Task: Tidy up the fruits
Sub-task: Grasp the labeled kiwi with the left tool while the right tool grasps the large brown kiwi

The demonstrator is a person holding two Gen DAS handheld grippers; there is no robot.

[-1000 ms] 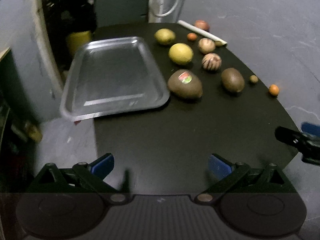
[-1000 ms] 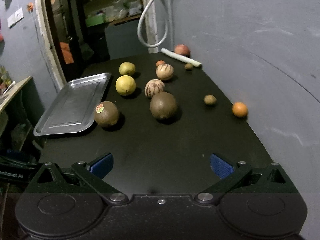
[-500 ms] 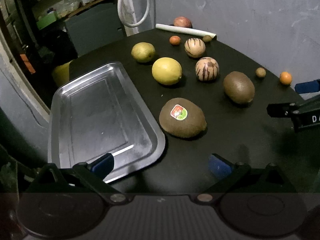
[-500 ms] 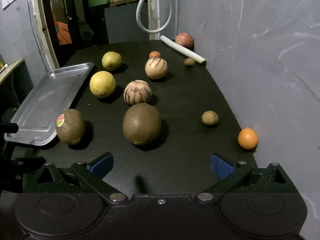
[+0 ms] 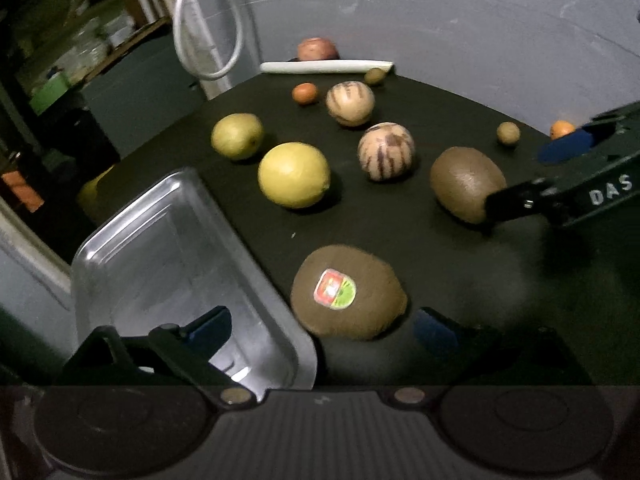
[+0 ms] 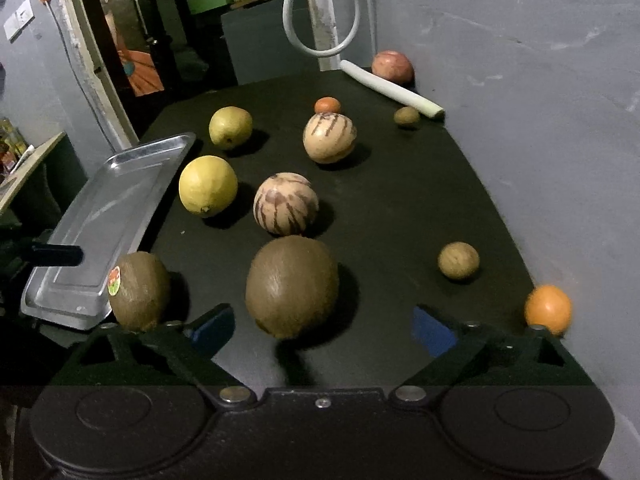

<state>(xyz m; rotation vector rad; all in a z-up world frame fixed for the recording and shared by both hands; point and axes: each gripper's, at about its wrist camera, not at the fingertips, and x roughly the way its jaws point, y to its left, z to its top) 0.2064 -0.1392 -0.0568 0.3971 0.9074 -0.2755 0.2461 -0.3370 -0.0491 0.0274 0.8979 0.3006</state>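
My left gripper (image 5: 320, 328) is open, its fingers on either side of a brown kiwi with a sticker (image 5: 347, 293) that lies beside the metal tray (image 5: 160, 240). My right gripper (image 6: 322, 324) is open, with a plain brown kiwi (image 6: 292, 286) between and just ahead of its fingers. That kiwi also shows in the left wrist view (image 5: 464, 188), with a right finger (image 5: 516, 200) against it. The sticker kiwi (image 6: 138, 290) sits left of the right gripper.
On the black table (image 6: 420, 200) lie a lemon (image 6: 208, 186), a yellow-green fruit (image 6: 230, 127), two striped round fruits (image 6: 286, 204) (image 6: 329, 138), small oranges (image 6: 548, 309) (image 6: 327, 105), small brown fruits (image 6: 458, 260), a red fruit (image 6: 392, 66) and a white tube (image 6: 390, 88). A grey wall is at right.
Both grippers have moved forward over the table. The left one now straddles the sticker kiwi; the right one has closed in on the plain kiwi.
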